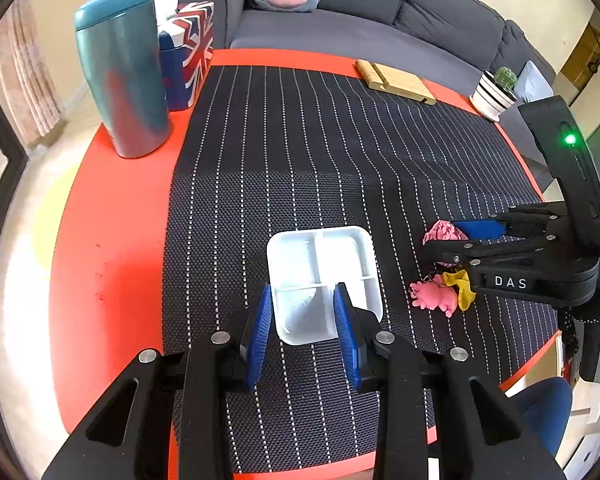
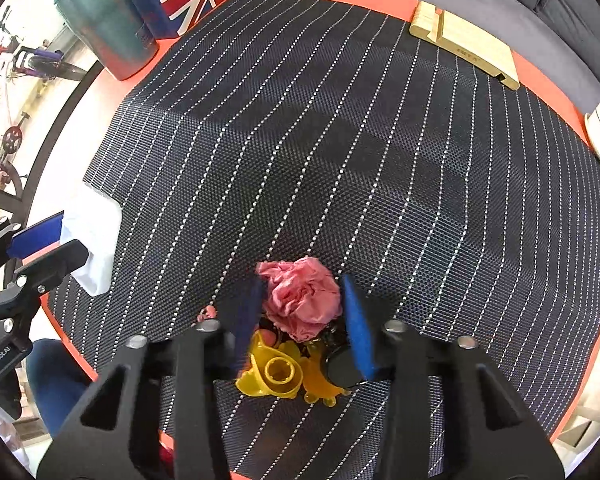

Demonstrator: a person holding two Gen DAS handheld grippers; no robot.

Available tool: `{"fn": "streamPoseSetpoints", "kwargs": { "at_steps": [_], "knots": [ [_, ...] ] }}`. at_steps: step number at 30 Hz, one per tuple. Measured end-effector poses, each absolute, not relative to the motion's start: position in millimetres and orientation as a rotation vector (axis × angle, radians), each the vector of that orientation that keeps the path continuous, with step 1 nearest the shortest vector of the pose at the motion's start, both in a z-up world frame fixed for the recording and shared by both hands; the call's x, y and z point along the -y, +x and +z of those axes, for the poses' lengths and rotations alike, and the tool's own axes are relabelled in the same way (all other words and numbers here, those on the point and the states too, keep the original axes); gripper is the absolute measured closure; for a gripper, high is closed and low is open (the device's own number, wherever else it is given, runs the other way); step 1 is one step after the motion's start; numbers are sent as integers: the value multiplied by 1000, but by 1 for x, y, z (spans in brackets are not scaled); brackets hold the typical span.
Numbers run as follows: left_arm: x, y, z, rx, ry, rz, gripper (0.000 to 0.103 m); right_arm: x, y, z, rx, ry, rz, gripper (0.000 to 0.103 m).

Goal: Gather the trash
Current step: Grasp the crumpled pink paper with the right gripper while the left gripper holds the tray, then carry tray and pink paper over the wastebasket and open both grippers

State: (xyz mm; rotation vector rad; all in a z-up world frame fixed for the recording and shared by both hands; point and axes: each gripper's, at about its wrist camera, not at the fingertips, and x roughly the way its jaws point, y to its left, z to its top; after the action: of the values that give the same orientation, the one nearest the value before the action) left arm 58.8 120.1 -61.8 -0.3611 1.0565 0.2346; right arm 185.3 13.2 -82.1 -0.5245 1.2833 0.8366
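Note:
A crumpled pink paper ball (image 2: 300,298) lies on the dark striped mat (image 2: 340,140). My right gripper (image 2: 300,312) is open with its blue fingers on either side of the ball; it also shows in the left wrist view (image 1: 444,238), with the ball (image 1: 442,232) at its tips. A white divided tray (image 1: 324,280) sits on the mat. My left gripper (image 1: 304,328) straddles the tray's near corner, one finger outside and one inside; I cannot tell whether it grips it. The tray shows at the left of the right wrist view (image 2: 94,240).
A yellow rubber toy (image 2: 280,376) and a pink rubber toy (image 1: 434,294) lie under the right gripper. A teal tumbler (image 1: 124,68), a Union Jack tissue box (image 1: 188,48), a wooden stand (image 1: 394,80) and a striped plant pot (image 1: 494,92) stand along the round orange table (image 1: 112,220).

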Motion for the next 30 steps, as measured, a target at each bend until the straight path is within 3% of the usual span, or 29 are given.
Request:
{"fn": "streamPoseSetpoints", "kwargs": {
  "at_steps": [12, 30],
  "knots": [
    [-103, 57, -48, -1022, -303, 219, 72, 13, 190, -45, -1170, -421, 862, 68],
    [-50, 21, -22, -952, -184, 134, 72, 94, 98, 1, -974, -360, 993, 68]
  ]
}}
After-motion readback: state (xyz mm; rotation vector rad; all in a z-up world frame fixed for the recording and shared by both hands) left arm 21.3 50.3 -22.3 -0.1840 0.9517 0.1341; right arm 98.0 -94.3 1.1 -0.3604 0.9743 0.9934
